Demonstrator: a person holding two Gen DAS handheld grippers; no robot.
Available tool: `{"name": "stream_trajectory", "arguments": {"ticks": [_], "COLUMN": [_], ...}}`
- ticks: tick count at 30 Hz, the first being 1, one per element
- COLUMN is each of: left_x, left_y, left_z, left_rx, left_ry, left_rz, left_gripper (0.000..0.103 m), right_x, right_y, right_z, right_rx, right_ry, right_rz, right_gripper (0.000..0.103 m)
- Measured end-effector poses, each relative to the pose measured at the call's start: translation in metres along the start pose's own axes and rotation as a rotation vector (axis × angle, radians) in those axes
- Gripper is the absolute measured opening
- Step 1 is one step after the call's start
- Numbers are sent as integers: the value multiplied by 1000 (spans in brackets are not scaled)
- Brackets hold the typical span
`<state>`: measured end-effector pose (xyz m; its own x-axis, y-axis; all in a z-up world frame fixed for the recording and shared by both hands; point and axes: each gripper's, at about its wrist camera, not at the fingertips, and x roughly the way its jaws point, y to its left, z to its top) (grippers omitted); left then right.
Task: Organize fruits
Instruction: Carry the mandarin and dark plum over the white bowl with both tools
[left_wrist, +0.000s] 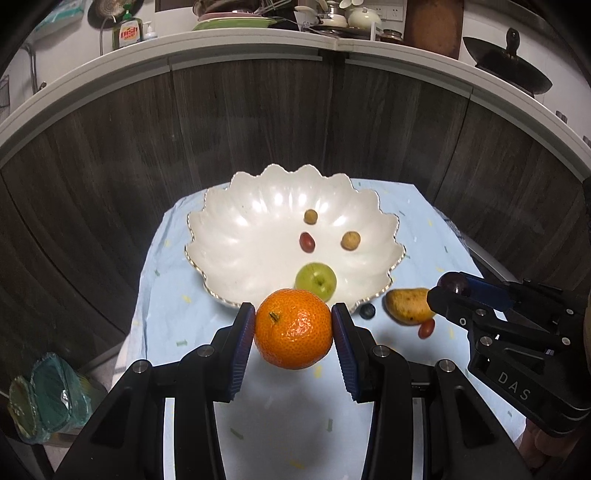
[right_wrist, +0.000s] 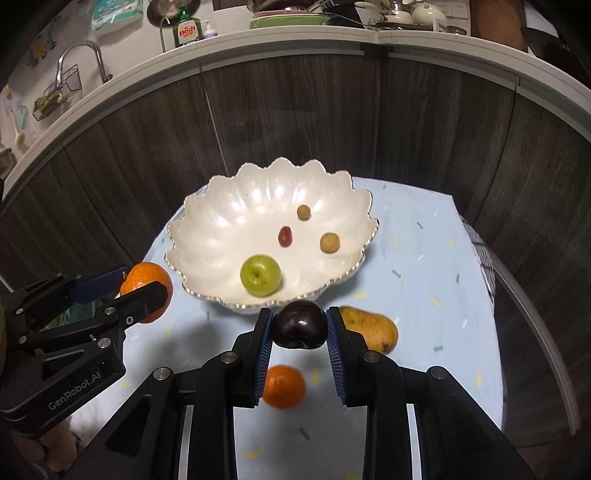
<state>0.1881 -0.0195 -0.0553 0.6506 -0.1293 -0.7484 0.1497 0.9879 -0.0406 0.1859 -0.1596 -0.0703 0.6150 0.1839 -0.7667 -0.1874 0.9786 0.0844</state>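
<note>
My left gripper (left_wrist: 294, 334) is shut on a large orange (left_wrist: 293, 328) and holds it above the cloth, just in front of the white scalloped bowl (left_wrist: 221, 236). My right gripper (right_wrist: 299, 325) is shut on a dark plum (right_wrist: 300, 328), also lifted near the bowl's front rim (right_wrist: 207, 295). The bowl holds a green apple (right_wrist: 260, 275), a small red fruit (right_wrist: 285, 236) and two small tan fruits (right_wrist: 330, 242). On the cloth lie a yellow mango (right_wrist: 373, 328), a small orange (right_wrist: 283, 386), a blueberry (left_wrist: 367, 312) and a red grape tomato (left_wrist: 426, 328).
The fruits sit on a small table with a light blue cloth (right_wrist: 424, 258). Dark wood cabinet fronts (left_wrist: 258, 122) curve close behind it, under a white counter with dishes. A green-lined bin (left_wrist: 48, 398) stands at the lower left.
</note>
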Motion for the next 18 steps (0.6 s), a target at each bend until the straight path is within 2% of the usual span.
{"name": "stream_trajectory", "arguments": {"ticks": [18], "left_x": [16], "left_y": [17], "left_z": [35], "left_rx": [6], "left_ry": [1], "left_rz": [3], "left_gripper": [42], "right_x": [12], "right_y": [2], "right_z": [40], "right_rx": [-4], "right_ry": [-23], "right_rz": [5], "right_gripper": [30]}}
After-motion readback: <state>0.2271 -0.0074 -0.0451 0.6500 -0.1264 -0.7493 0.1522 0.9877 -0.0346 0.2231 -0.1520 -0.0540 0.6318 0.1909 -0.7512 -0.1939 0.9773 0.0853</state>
